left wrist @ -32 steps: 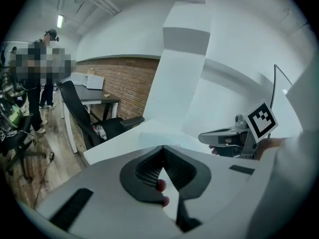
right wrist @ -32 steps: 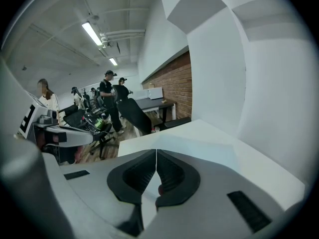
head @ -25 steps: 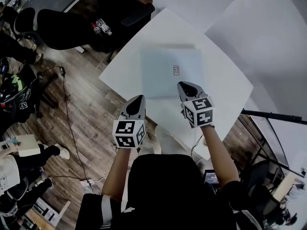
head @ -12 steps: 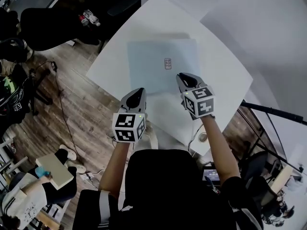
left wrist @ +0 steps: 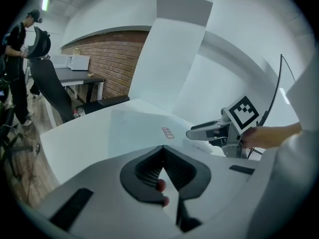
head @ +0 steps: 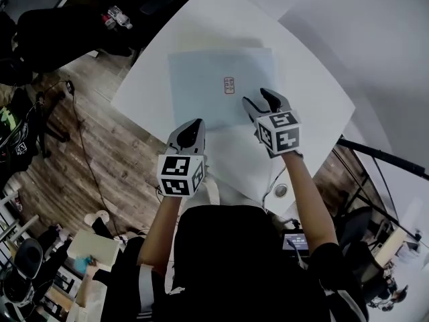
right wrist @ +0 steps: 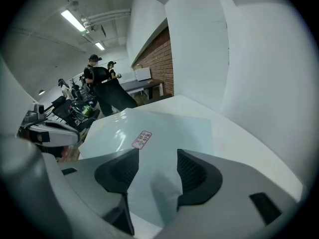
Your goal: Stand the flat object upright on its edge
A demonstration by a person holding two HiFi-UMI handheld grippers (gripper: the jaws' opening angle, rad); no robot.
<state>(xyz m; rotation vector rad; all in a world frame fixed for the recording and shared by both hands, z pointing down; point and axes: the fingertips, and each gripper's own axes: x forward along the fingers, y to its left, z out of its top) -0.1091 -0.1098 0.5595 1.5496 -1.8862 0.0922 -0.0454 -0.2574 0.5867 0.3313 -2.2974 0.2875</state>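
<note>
A thin pale-blue flat object (head: 214, 89) with a small pink label (head: 229, 84) lies flat on the white table (head: 308, 106). My right gripper (head: 260, 100) hovers over its near right part. Its jaws have just been opening and now stand open, gripping nothing. In the right gripper view the flat object (right wrist: 164, 126) shows in the gap of the right gripper (right wrist: 152, 159). My left gripper (head: 191, 129) is shut and empty, just short of the object's near left edge. In the left gripper view the left gripper (left wrist: 162, 148) points at the flat object (left wrist: 132, 126), and the right gripper (left wrist: 197, 132) is at the right.
The table's near edge (head: 201, 176) runs under both grippers. Office chairs (head: 60, 25) and wooden floor (head: 80, 159) lie to the left, a black stand (head: 382, 156) to the right. People stand far off (right wrist: 99, 81).
Both grippers moved forward and down toward the flat object. The right jaws went from shut to open and now reach over the object's near part.
</note>
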